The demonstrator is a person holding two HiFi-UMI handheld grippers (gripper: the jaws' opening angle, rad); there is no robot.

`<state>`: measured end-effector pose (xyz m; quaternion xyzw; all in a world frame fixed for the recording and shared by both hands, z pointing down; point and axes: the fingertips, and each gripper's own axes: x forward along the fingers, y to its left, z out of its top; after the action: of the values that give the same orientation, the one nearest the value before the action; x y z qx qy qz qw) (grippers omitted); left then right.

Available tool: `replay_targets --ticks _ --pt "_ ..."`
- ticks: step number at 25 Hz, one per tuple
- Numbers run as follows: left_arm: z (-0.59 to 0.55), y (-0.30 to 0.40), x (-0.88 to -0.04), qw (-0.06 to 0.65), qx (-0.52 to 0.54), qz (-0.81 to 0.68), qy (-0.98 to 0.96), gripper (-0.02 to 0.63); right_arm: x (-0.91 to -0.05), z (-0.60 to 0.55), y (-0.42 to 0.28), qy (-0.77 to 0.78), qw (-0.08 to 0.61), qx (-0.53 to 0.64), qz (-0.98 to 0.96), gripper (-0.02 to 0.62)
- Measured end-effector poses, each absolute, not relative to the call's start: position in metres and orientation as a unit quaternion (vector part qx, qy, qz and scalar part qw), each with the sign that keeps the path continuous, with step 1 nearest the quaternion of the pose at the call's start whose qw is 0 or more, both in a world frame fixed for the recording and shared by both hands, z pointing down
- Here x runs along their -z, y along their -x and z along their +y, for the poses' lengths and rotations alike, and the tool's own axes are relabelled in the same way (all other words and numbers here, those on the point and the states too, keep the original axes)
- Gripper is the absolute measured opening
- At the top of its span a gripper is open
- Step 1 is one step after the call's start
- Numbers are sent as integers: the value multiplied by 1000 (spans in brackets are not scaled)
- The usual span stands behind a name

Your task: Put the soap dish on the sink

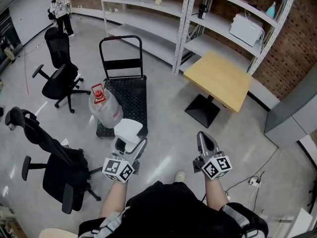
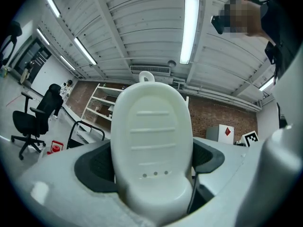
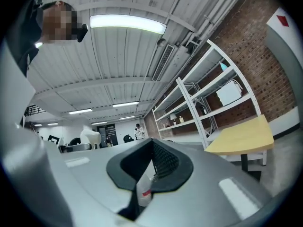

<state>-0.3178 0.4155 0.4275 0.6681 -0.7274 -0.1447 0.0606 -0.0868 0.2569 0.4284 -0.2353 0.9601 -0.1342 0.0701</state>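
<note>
Claw on the person's left [image 1: 131,145] is pinching the white soap dish [image 2: 151,141] by its sides, both dark pads [image 2: 97,167] pressing against it. The dish's long axis is running straight out along the claw, its rounded far end pointing forward toward the black platform cart [image 1: 126,100], its ribbed face turning to the claw's camera. Its near end is sinking out of sight between the pads. Right claw [image 3: 151,162] is hovering alongside above the floor, pressed together on nothing.

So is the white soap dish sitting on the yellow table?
No, the soap dish is clamped between the jaws of the left hand-held gripper, well away from the yellow table.
</note>
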Motion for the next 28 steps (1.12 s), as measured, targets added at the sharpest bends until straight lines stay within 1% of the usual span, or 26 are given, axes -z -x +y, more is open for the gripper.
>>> replay_targets --ticks 8,15,19,28 --pt "333 292 -406 35 138 -708 -691 453 -420 182 47 266 97 121 951 6" --pt "275 267 -405 33 120 -697 -706 454 -427 128 17 285 116 127 943 6" --pt "238 248 -407 34 120 -689 -714 453 -432 98 -9 299 118 129 938 6" --pt "155 184 -415 56 131 -656 -741 453 -434 46 -90 344 105 117 926 6"
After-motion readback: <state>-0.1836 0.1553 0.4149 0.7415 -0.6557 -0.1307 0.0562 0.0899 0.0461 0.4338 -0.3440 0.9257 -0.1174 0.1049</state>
